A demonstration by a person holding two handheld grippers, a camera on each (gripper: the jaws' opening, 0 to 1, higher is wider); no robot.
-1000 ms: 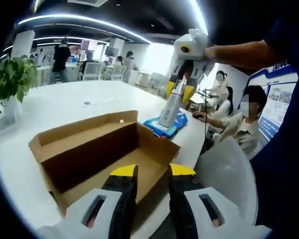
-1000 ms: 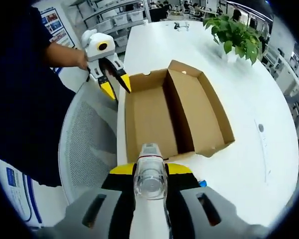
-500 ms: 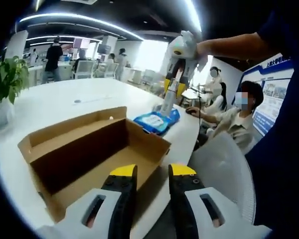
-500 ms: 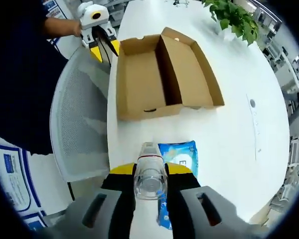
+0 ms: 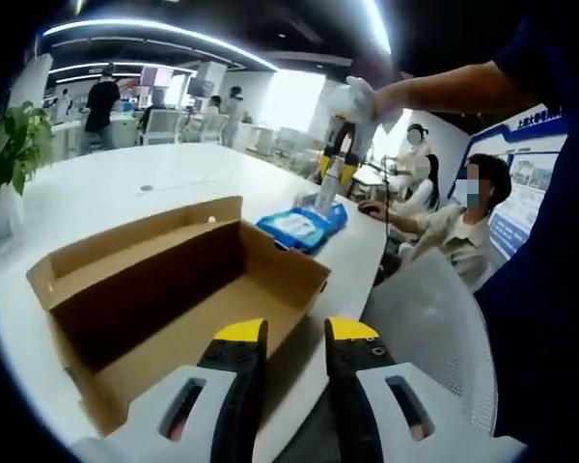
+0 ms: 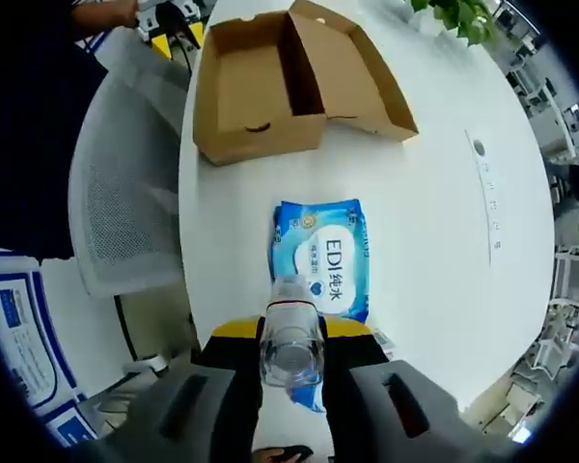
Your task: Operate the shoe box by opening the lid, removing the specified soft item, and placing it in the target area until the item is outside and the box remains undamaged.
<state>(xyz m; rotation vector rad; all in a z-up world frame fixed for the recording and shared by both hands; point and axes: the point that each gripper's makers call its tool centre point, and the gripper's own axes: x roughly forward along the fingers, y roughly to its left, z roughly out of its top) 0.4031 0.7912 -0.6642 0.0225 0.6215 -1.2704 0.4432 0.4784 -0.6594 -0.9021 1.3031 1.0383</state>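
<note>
The brown shoe box [image 5: 183,280] lies open on the white table [image 5: 125,193], its lid folded back flat; its inside [image 6: 246,82] looks bare. A blue soft pack of wipes [image 6: 320,253] lies on the table beyond the box's short end [image 5: 301,224]. My right gripper [image 6: 291,333] is shut on a slim bottle with a clear cap [image 6: 291,307] and hangs right above the pack [image 5: 340,145]. My left gripper [image 5: 295,333] stands open with nothing in it at the box's near edge [image 6: 169,27].
A grey mesh chair [image 6: 125,193] stands against the table's edge beside the box. A potted plant [image 5: 14,149] is at the far side of the table. People sit at desks [image 5: 463,227] beyond the pack.
My right gripper has carried the bottle away from the box and now hangs over the blue pack. The left gripper has stayed at the box's edge.
</note>
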